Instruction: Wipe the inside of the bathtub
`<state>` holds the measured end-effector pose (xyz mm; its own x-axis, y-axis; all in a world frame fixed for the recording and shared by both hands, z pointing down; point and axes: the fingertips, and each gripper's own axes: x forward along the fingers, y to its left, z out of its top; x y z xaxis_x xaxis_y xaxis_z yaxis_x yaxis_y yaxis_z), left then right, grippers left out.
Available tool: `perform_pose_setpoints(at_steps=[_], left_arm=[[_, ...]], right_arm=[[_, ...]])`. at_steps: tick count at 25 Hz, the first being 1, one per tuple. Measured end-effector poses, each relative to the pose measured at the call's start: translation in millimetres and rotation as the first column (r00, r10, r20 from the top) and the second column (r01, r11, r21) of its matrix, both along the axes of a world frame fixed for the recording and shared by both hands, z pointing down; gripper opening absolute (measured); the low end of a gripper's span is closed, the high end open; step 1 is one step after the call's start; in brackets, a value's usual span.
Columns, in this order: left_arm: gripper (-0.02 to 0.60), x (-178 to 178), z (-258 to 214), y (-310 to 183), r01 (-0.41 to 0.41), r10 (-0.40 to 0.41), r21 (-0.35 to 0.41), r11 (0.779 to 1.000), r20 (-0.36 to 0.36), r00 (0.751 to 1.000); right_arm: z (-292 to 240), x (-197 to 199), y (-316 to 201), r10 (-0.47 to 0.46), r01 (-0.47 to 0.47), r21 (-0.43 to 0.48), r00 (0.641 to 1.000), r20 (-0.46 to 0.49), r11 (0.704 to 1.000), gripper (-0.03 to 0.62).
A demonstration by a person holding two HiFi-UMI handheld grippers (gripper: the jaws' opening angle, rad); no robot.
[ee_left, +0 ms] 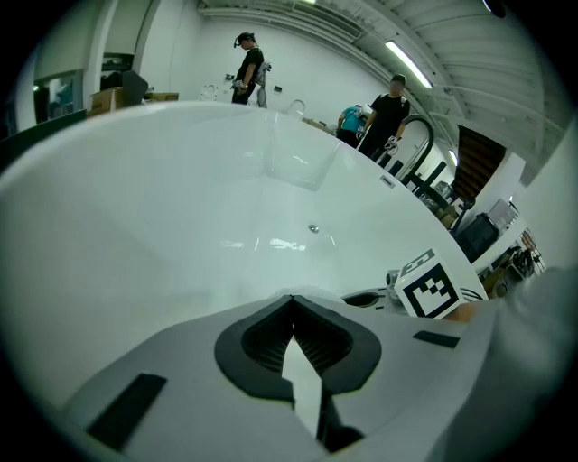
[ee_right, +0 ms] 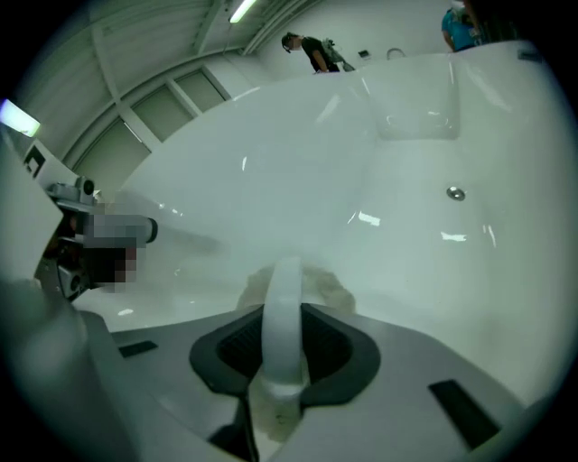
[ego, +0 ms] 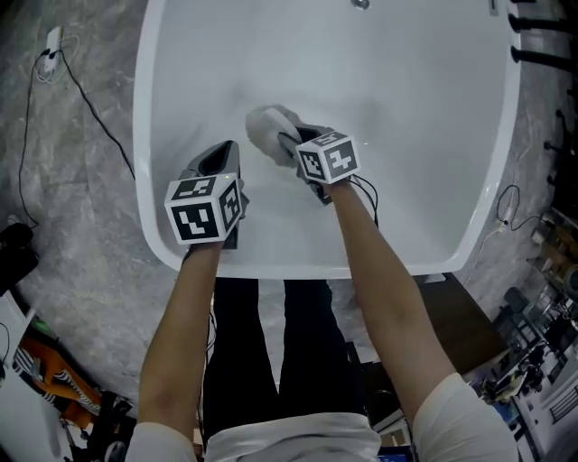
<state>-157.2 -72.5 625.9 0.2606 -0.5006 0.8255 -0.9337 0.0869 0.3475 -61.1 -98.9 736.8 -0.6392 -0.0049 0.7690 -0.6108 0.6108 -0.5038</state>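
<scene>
A white bathtub (ego: 144, 117) is seen from above, its long axis running straight away from the person, with the rounded near end at the person's legs and the drain (ego: 360, 4) at the far end. The right gripper (ego: 291, 140) is held low inside the tub near its middle, and its 2 jaws are clamped on the arched white handle (ee_right: 284, 307) of a pale scrubbing pad (ego: 266, 126). The handle is gripped across its width, so that its arch runs along the line of the jaws and away from the camera in the right gripper view. The pad lies ahead of the jaw tips, its long axis pointing up and to the left in the head view, toward the far left of the tub; its underside appears to be pressed to the tub floor, though the contact itself cannot be made out. The left gripper (ego: 221, 161) is held over the near left part of the tub, just beside the right one and pointing the same way. Its jaws are brought together at the tips with nothing between them. A dark cable (ego: 81, 90) is seen on the grey floor (ego: 63, 235) left of the tub.
</scene>
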Motion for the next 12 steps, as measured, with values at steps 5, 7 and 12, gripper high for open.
perform_pose_setpoints(at_steps=[5, 7, 12], left_arm=[[0.011, 12.8, -43.7, -4.1, -0.065, 0.065, 0.057, 0.996, 0.002, 0.998], [0.011, 15.2, -59.3, -4.1, -0.071, 0.072, 0.071, 0.995, -0.001, 0.997], [0.012, 17.1, -101.8, -6.5, -0.084, 0.088, 0.13, 0.988, -0.024, 0.996]], right_arm=[[-73.0, 18.9, -14.5, 0.128, -0.132, 0.085, 0.99, 0.054, 0.988, 0.098], [-100.5, 25.9, -17.1, 0.177, -0.186, 0.114, 0.981, 0.081, 0.976, 0.098], [-157.2, 45.4, -14.4, 0.262, -0.276, 0.181, 0.96, 0.097, 0.944, 0.098]])
